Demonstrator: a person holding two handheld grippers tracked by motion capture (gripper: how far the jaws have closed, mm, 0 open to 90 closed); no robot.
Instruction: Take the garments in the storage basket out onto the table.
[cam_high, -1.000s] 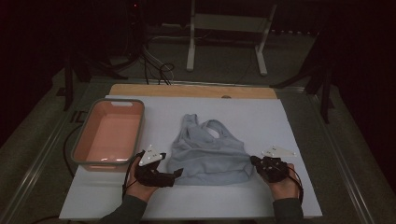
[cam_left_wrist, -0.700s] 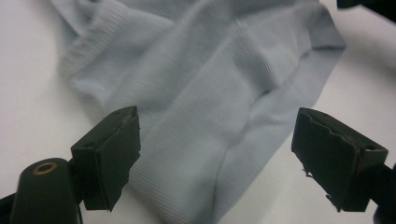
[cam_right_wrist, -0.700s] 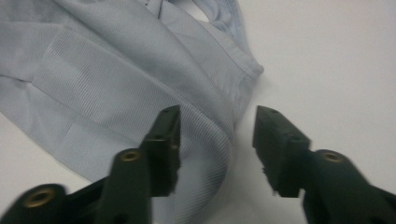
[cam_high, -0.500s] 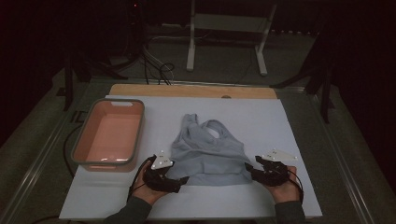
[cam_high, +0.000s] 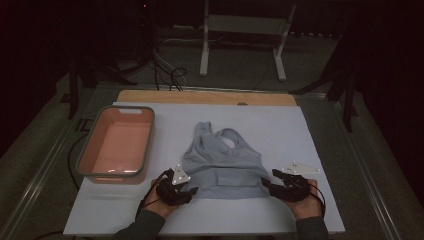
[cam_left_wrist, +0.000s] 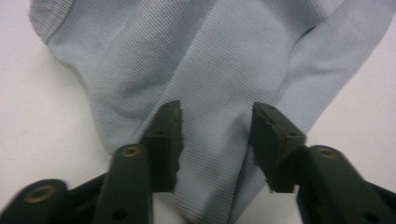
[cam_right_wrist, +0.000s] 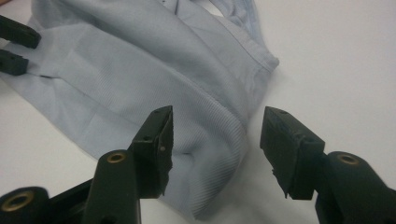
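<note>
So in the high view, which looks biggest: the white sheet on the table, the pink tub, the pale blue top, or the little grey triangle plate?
1. White sheet, covering most of the table.
2. Pink plastic tub and pale blue ribbed fabric top: these look alike, too close to rank.
3. Grey three-cornered plate on the right gripper, smallest by far.

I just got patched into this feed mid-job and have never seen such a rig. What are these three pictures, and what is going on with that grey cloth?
No robot arm here: a person holds a hand-held claw in each hand. The high view looks down on the white table. On it lie a light grey ribbed top and, to its left, a pink tub.

The left claw is at the top's near left corner, the right claw at its near right corner. The other two pictures come from cameras riding on each claw, looking along its black jaws.

The left claw's jaws have just been closing, with a fold of cloth between them but not yet pinched. The right claw stands open astride the hem corner.
</note>
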